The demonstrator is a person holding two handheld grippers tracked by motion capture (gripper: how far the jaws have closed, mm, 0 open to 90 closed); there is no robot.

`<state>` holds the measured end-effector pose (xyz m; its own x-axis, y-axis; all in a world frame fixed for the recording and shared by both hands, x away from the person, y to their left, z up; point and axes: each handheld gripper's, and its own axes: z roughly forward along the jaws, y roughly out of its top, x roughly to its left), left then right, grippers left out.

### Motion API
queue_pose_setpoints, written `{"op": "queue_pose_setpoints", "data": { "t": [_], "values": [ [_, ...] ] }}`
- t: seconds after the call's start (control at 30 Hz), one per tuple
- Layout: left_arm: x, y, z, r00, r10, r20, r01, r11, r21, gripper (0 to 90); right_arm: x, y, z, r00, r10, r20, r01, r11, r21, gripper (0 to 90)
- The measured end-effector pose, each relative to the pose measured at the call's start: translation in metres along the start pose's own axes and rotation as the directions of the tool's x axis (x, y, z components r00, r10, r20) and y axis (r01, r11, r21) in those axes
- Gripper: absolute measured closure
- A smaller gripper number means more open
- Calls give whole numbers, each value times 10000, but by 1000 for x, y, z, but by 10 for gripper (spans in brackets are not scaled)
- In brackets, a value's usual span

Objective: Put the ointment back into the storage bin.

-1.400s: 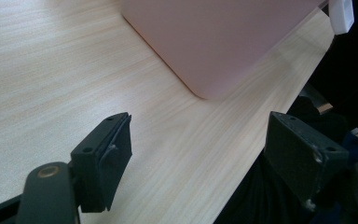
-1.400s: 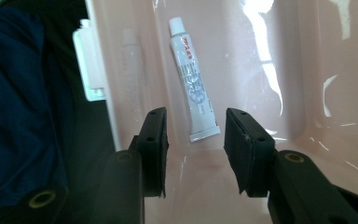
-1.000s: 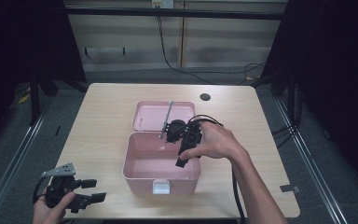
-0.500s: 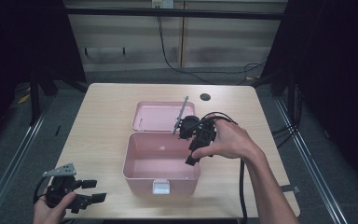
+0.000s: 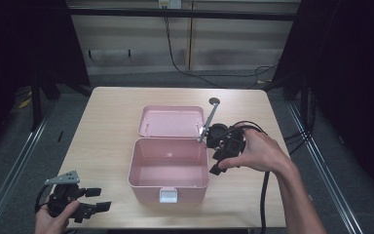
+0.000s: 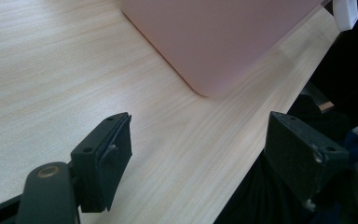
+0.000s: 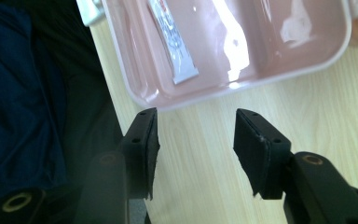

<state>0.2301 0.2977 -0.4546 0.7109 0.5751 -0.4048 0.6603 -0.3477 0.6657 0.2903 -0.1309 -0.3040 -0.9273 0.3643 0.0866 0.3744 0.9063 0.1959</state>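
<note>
Pink plastic box (image 5: 168, 165) stands open near the middle of the desk (image 5: 112, 122), its latch facing the person's edge and its lid (image 5: 171, 121) lying flat behind it toward the far edge. The right claw (image 5: 217, 163) is just beside the box's right wall, over bare wood, its jaws apart with nothing between them; they have just narrowed a little. From it the box lies toward the desk's left edge, long axis running left to right. In the right gripper view a small white tube (image 7: 173, 41) lies lengthwise inside, its top end cut off. The left claw (image 5: 97, 200) idles wide open at the near left corner, much farther off. What the grey rod (image 5: 208, 119) beside the lid is stays unclear.
</note>
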Motion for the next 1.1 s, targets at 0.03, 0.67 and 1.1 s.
{"op": "queue_pose_setpoints", "data": {
  "t": [0.03,0.67,1.1],
  "values": [
    [0,0,0,10000,0,0,0,10000,0,229,0,0,0,10000,0,0,0,10000,0,506],
    [0,0,-1,10000,38,-8,-38,10000,22,229,-4,-48,18,9978,642,138,-642,9979,-14,506],
    [0,0,-1,10000,-21,-26,21,10000,-23,229,-3,-60,39,9970,749,176,-749,9972,-24,509]
  ]
}}
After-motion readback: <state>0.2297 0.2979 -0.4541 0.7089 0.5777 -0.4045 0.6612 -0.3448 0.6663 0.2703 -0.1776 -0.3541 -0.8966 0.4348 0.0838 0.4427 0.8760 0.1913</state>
